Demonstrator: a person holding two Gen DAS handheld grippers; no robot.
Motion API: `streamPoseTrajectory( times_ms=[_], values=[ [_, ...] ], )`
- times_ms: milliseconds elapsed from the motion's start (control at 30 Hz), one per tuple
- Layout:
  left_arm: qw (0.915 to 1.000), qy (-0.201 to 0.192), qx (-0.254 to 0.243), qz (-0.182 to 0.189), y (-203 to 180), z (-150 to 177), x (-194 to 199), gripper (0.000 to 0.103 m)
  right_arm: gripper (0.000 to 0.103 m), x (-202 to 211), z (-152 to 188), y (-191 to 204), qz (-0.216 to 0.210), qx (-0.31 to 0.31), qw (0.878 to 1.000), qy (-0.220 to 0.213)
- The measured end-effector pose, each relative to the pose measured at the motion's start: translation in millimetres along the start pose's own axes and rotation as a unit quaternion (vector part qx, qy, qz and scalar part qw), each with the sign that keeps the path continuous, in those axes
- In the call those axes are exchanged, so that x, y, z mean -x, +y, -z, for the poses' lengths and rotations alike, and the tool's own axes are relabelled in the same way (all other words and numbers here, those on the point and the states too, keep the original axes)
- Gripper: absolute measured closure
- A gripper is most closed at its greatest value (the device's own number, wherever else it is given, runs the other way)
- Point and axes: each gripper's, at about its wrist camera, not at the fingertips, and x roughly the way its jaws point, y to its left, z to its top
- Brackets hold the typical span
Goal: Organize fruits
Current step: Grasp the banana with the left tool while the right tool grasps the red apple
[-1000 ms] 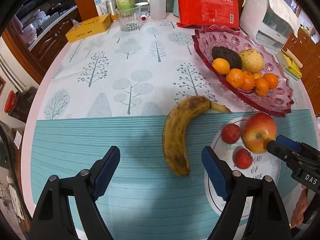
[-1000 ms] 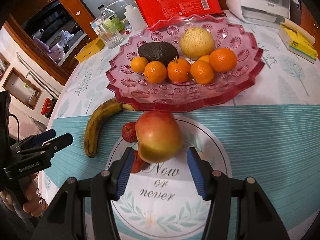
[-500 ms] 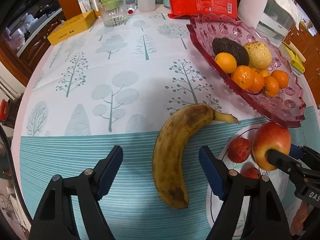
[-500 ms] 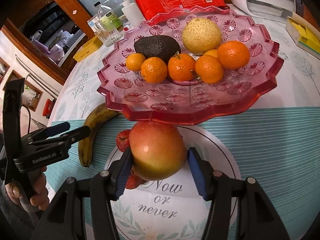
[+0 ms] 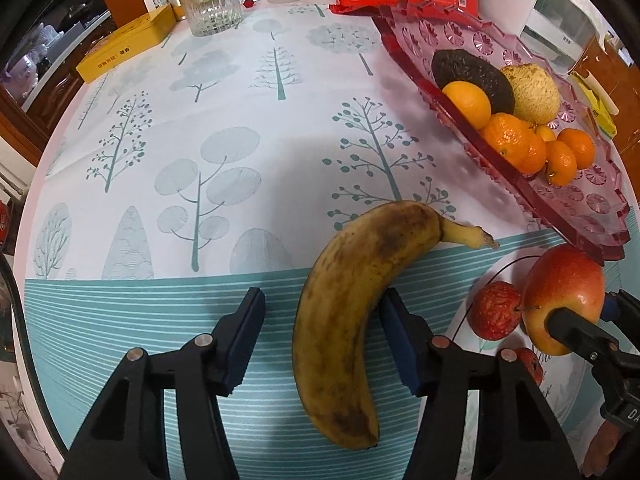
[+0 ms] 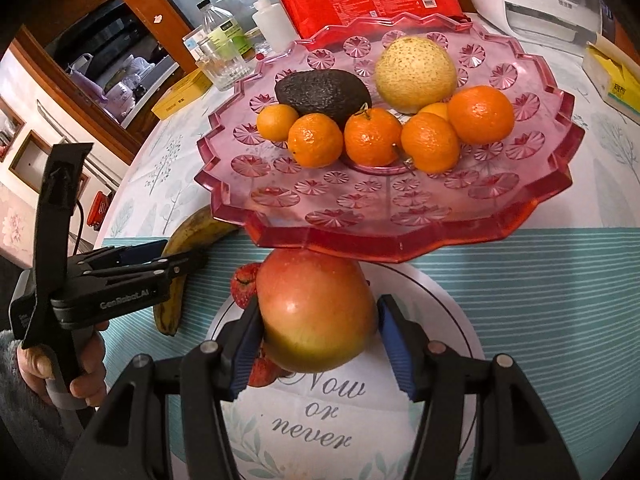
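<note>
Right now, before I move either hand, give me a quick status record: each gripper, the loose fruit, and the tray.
left gripper: open, jaws on either side of the banana, which lies on the tablecloth
right gripper: open around the apple; left pad touching, right pad just clear
white plate: under the apple, with small red fruits
pink tray: holds mandarins, avocado, pear

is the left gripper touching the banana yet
Cannot tell. In the left wrist view the left gripper straddles the banana: table shows beside the left finger, but the right finger meets the peel's edge with no plain gap.
</note>
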Motion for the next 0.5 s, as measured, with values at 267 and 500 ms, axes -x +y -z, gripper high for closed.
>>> streamPoseTrajectory(
  times_ms=[267,500],
  values=[
    [0.9999,-0.009,-0.010,-0.002,-4.0,-0.6,-1.5,0.050,0.046,-0.6,2.1,11.0,0.023,0.029,0.999,-0.007],
    [0.9994,-0.021,-0.028,-0.003,-12.7,4.4,4.8,0.064,0.047,1.6,5.7,11.8,0.027,0.031,0.999,-0.008]
  ],
)
